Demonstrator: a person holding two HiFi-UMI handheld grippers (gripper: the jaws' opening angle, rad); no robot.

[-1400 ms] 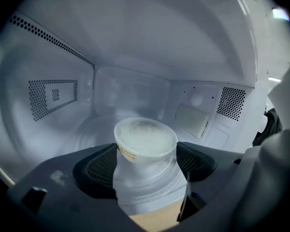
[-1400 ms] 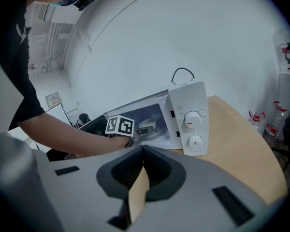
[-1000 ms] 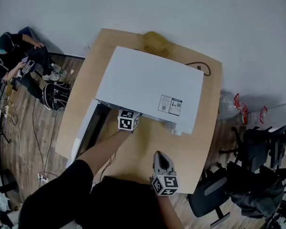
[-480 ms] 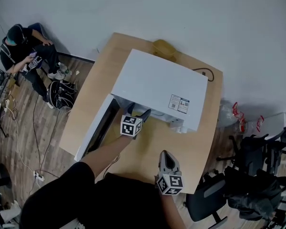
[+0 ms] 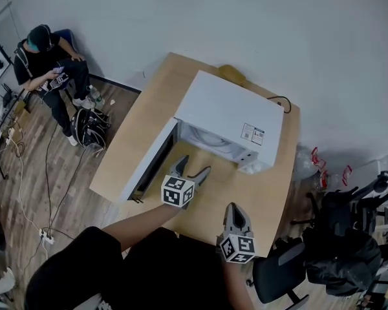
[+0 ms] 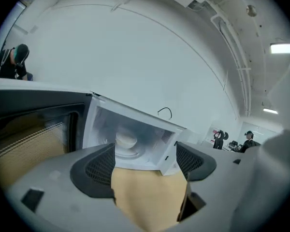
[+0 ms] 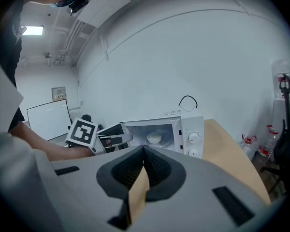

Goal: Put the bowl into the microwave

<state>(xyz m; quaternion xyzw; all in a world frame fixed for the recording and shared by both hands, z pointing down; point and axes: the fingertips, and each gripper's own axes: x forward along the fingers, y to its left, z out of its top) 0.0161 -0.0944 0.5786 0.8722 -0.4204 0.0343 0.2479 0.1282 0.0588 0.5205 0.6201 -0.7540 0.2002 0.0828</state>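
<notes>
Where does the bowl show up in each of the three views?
Head view: not distinguishable; only the microwave cavity's pale interior shows.
Left gripper view: bowl centre, inside the cavity, above the open jaws.
Right gripper view: bowl centre, inside the cavity, just above the shut jaws.
Shared landmark: black cord looping behind the microwave.

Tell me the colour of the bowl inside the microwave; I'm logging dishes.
White. The bowl shows best in the right gripper view.
</notes>
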